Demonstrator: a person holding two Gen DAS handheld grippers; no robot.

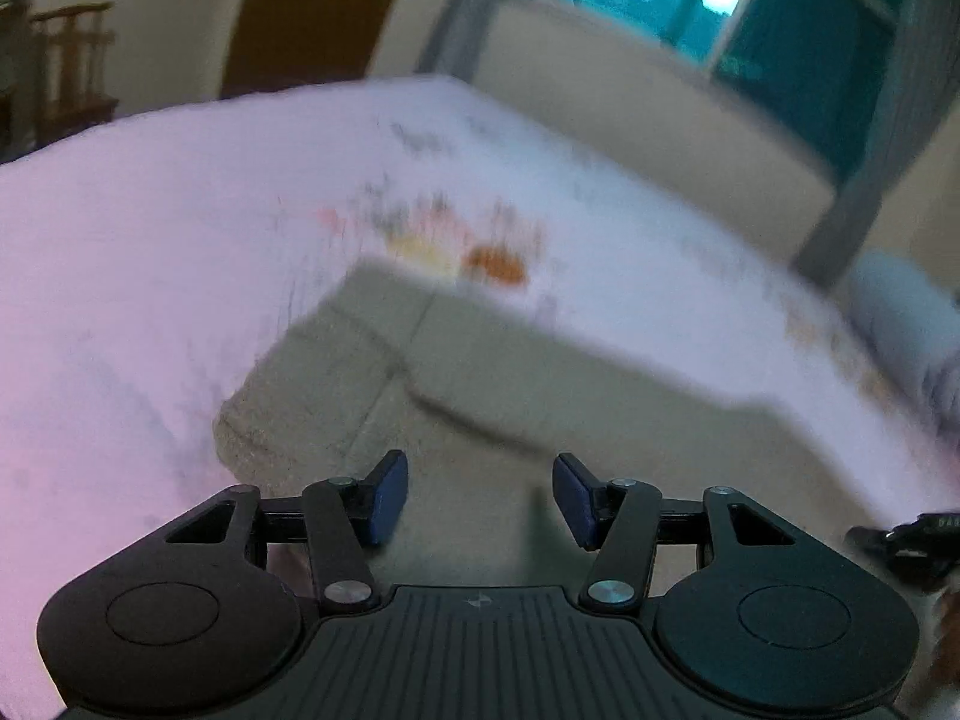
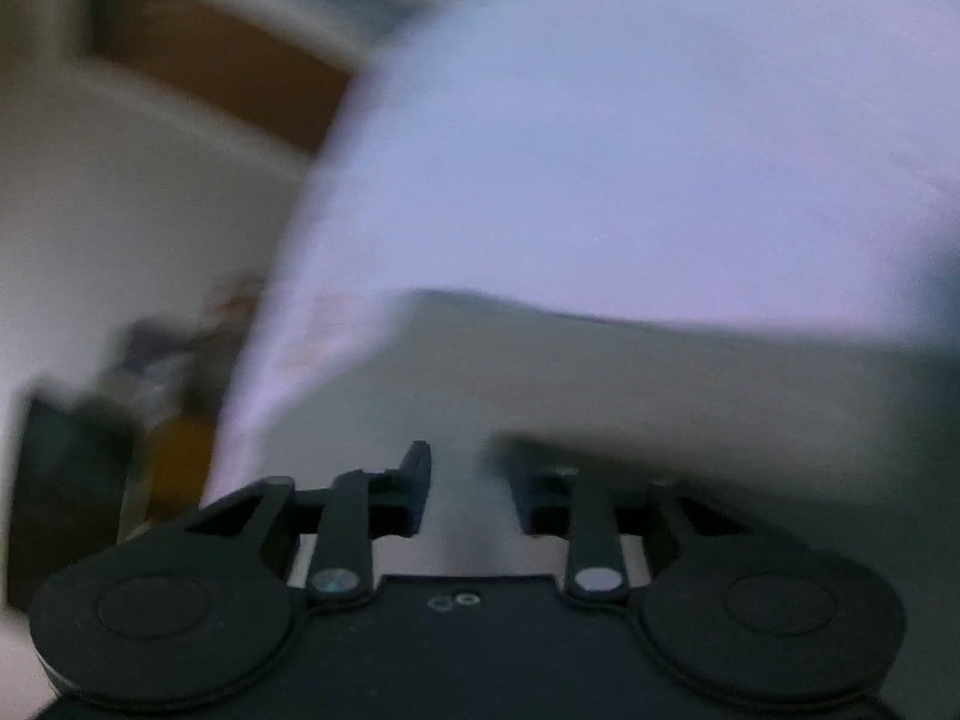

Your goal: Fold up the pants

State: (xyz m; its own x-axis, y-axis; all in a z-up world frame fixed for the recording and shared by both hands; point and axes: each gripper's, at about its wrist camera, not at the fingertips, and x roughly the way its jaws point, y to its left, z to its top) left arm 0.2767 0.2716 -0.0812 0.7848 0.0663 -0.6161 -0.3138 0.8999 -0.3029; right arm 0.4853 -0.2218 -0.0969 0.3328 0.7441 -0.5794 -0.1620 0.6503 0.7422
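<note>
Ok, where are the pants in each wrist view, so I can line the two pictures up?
Left wrist: the beige pants lie lower centre, running right, just past the left gripper.
Right wrist: blurred; pants fill centre and right, above the right gripper.
Shared landmark: the white bedsheet beyond the pants.

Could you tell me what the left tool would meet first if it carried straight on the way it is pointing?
Most likely the beige fabric pants lying on the white printed bedsheet; the left tool points down at them, though blur leaves depth unclear.
</note>
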